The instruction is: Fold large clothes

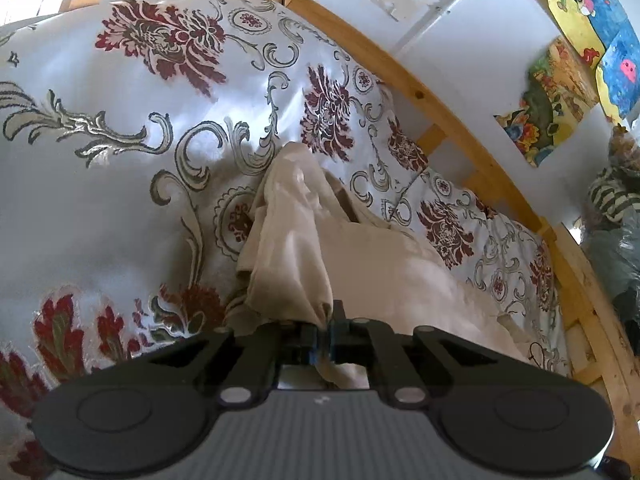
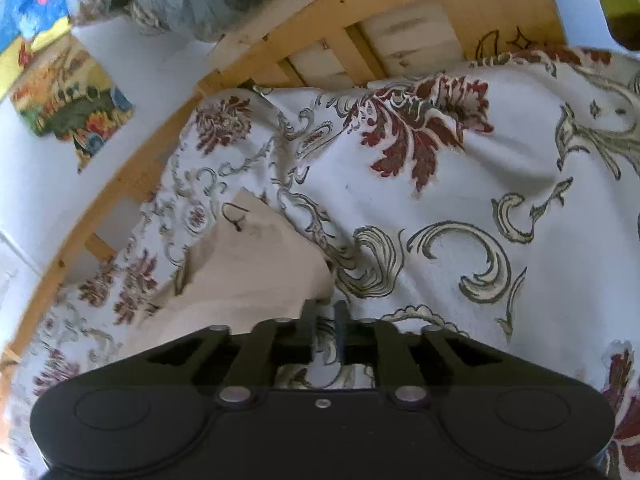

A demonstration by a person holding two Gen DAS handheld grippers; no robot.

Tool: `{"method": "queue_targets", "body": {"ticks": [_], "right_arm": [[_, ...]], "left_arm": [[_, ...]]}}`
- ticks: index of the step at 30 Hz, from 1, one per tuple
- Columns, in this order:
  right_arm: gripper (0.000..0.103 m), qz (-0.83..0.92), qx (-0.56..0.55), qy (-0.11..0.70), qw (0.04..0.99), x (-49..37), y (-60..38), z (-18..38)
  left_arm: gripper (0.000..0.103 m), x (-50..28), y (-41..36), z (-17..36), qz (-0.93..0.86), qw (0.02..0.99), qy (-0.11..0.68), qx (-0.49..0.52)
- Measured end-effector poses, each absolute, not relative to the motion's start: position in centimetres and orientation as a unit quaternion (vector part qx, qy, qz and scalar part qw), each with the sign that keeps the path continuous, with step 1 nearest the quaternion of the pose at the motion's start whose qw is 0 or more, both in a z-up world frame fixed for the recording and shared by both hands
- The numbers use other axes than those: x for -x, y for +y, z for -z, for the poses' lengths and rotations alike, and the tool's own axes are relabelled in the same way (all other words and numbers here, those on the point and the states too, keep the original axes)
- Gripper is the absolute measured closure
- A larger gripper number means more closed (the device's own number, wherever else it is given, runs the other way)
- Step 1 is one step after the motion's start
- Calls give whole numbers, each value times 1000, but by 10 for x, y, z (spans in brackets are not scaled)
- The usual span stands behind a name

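Pinching a bunched edge of the cream garment (image 1: 288, 240), the left gripper (image 1: 323, 330) is closed, while the right gripper (image 2: 325, 322), nearly closed, holds nothing above the bedspread (image 2: 440, 200) beside the garment's edge.

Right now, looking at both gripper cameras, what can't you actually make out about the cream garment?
- Garment type: cream garment is bunched in the left wrist view, and the left gripper covers its near edge.
- Right gripper: whether it pinches any fabric is unclear; its fingers nearly meet.
- Dark marking on the cloth: too blurred to read.
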State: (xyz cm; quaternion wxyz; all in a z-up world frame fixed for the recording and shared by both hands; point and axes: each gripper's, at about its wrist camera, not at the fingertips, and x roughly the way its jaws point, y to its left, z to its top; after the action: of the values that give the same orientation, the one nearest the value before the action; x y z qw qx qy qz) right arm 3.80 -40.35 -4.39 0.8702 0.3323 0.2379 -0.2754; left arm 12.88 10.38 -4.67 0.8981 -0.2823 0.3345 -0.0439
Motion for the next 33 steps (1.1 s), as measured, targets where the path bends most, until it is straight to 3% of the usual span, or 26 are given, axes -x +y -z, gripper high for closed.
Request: {"method": "queue_targets", "body": {"ticks": [2,3,4,7,11,15,20,24,30,33], "right_arm": [[75,280,-273,233,890,-48,-391,38],[65,280,-243,230,900,-53,-384,36],[55,281,-208,224,910,-58,-376,33],[35,242,-99,192,946,-84,-339,30],[19,96,-21,194,976,-136,-287,41],[12,10,43,214,976,-191,-238,54],[14,-13,124,259,958,-234,-201,92],[15,2,145,241,960,-223,-190,125],[14,-10,119,243,963,-217,-200,111],[13,41,136,197,970,-192,-209,89]], "left_arm": [[85,-128,105,50,47,898,333,282],[79,-128,106,52,51,898,333,284],[62,-128,106,54,52,897,333,287],[32,-130,101,62,54,895,336,288],[17,-134,98,69,56,894,340,287],[10,-139,103,76,56,887,351,295],[10,-142,112,79,62,883,356,298],[10,-143,110,78,67,889,358,277],[6,-144,100,77,52,895,354,267],[6,-142,100,77,51,894,353,271]]}}
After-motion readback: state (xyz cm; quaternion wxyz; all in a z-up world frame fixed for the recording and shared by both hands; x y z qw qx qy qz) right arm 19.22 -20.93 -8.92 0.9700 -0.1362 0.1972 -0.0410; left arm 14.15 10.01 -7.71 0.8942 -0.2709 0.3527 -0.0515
